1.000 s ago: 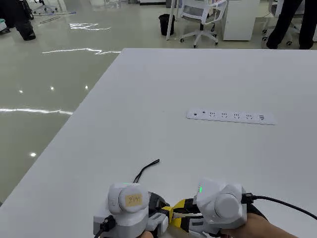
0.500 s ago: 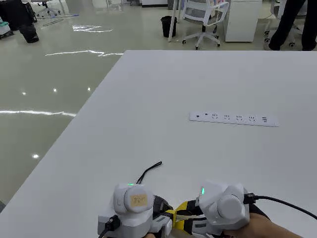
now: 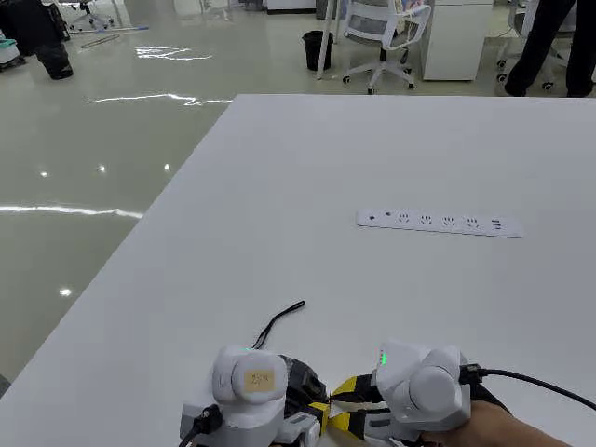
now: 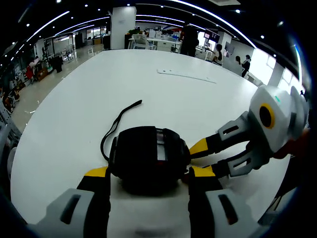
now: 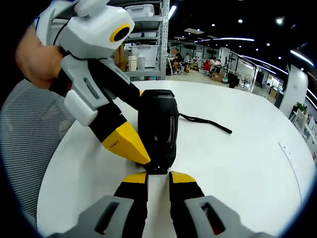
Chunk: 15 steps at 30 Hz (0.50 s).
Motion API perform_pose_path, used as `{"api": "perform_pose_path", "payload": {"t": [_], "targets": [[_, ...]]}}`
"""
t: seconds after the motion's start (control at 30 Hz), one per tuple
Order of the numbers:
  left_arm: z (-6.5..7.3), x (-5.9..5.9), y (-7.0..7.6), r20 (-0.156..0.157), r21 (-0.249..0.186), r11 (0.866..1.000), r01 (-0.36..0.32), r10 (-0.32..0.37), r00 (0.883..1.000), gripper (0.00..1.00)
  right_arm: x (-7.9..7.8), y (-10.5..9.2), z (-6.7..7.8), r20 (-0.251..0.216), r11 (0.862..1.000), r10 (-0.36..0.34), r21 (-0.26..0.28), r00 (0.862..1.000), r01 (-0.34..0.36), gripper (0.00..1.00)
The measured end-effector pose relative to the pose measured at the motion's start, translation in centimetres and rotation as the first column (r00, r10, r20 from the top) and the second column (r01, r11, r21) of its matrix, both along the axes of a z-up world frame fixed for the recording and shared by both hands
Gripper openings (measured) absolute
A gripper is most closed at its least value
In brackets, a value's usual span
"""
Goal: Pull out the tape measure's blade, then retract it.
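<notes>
Left gripper clamps tape measure as before; right gripper nearly closed at its mouth, hold unclear

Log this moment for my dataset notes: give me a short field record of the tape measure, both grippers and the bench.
tape measure: black case; no blade visibly drawn out
left gripper: jaws clamped on the case's two sides
right gripper: jaws nearly together at the case's lower edge; grip on the blade tip unclear
strap: black, trailing from the case across the white table
power strip: white, farther across the table, apart from the work
</notes>
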<state>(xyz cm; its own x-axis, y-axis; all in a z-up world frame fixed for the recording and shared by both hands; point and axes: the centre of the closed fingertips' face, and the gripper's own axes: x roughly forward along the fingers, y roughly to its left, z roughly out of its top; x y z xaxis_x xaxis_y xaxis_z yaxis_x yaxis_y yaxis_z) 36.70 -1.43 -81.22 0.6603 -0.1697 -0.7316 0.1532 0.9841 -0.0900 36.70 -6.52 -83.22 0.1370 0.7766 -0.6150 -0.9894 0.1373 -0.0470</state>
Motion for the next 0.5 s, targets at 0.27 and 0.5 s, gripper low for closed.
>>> {"api": "perform_pose_path", "payload": {"t": [0.27, 0.5], "targets": [[0.4, 0.1, 0.0, 0.011, 0.014, 0.998, 0.057, -0.057, 0.998, 0.62, 0.0, -0.3, 0.3, 0.003, 1.0, -0.008, -0.003, 1.0, 0.008, 0.18], [1.1, -0.2, 0.3, 0.016, 0.021, 0.996, 0.084, -0.085, 0.996, 0.63, -0.5, -0.8, 1.0, -0.008, 0.999, -0.033, -0.003, 0.999, 0.033, 0.21]]}}
